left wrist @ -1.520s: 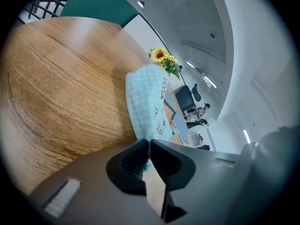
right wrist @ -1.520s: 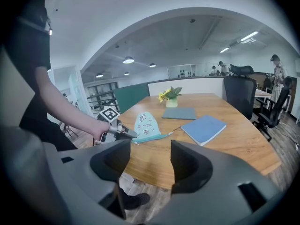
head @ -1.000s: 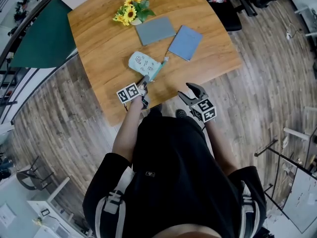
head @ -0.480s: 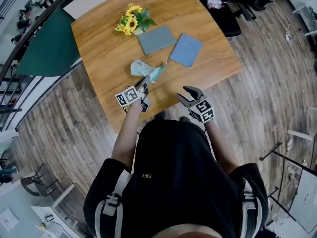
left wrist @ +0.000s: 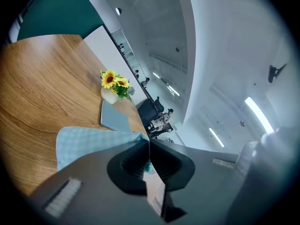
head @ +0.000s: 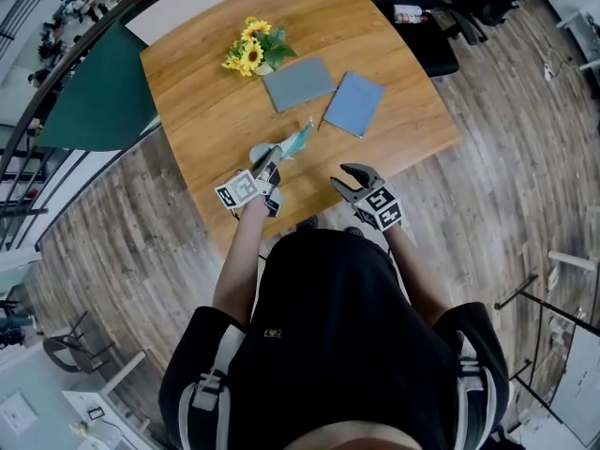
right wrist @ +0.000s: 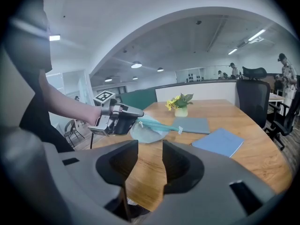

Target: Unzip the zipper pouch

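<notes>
The pouch [head: 286, 145] is pale blue with a teal zipper edge and hangs lifted off the wooden table [head: 197, 101], tilted. My left gripper [head: 273, 163] is shut on its near end. In the left gripper view the checked fabric [left wrist: 86, 142] spreads left of the closed jaws of the left gripper [left wrist: 149, 142]. The right gripper view shows the pouch [right wrist: 149, 129] held up by the left gripper [right wrist: 123, 118], zipper strip pointing right. My right gripper [head: 342, 178] hovers over the table's front edge, right of the pouch. Its jaws have just been closing, and the right gripper [right wrist: 150, 159] holds nothing.
A vase of sunflowers [head: 251, 51] stands at the far side of the table. A grey notebook [head: 298, 83] and a blue notebook [head: 354, 103] lie beyond the pouch. A black office chair [right wrist: 253, 97] stands at the table's right end. Wood floor surrounds the table.
My left gripper has lifted the pouch off the table; it now hangs folded from the jaws. My right gripper drifted slightly left toward the table, with its jaws narrower.
</notes>
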### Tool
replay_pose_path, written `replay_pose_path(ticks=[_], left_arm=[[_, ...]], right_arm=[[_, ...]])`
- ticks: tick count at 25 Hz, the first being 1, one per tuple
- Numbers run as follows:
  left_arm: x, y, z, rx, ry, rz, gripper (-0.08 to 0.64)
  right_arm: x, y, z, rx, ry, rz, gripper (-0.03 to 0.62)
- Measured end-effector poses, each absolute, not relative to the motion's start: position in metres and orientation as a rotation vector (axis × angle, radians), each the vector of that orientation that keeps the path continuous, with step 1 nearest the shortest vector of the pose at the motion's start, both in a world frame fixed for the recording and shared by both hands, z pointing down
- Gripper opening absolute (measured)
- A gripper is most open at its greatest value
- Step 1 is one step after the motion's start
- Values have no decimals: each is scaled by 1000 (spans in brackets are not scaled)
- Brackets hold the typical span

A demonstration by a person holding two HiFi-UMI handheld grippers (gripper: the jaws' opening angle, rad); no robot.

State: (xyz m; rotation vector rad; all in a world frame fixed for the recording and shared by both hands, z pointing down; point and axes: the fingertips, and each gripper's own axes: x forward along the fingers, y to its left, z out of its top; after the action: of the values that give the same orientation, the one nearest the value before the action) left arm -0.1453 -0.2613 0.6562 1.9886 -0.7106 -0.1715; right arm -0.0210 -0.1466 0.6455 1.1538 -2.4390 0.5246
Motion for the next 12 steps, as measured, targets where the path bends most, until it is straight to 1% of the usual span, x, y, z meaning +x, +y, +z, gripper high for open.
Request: replay_pose_path(ticks=[4, 8, 12], left_arm=[[-144, -263, 635, 2029, -728, -222, 6], [-139, -266, 594, 2065, -713, -321, 5], [-137, -265, 566, 2098, -709, -354, 5]], right_arm=[[-24, -154, 644, 1124, -2459, 508, 161], [-28, -158, 640, 1092, -2477, 485, 158], [-33, -166, 626, 1071, -2509, 436, 150]])
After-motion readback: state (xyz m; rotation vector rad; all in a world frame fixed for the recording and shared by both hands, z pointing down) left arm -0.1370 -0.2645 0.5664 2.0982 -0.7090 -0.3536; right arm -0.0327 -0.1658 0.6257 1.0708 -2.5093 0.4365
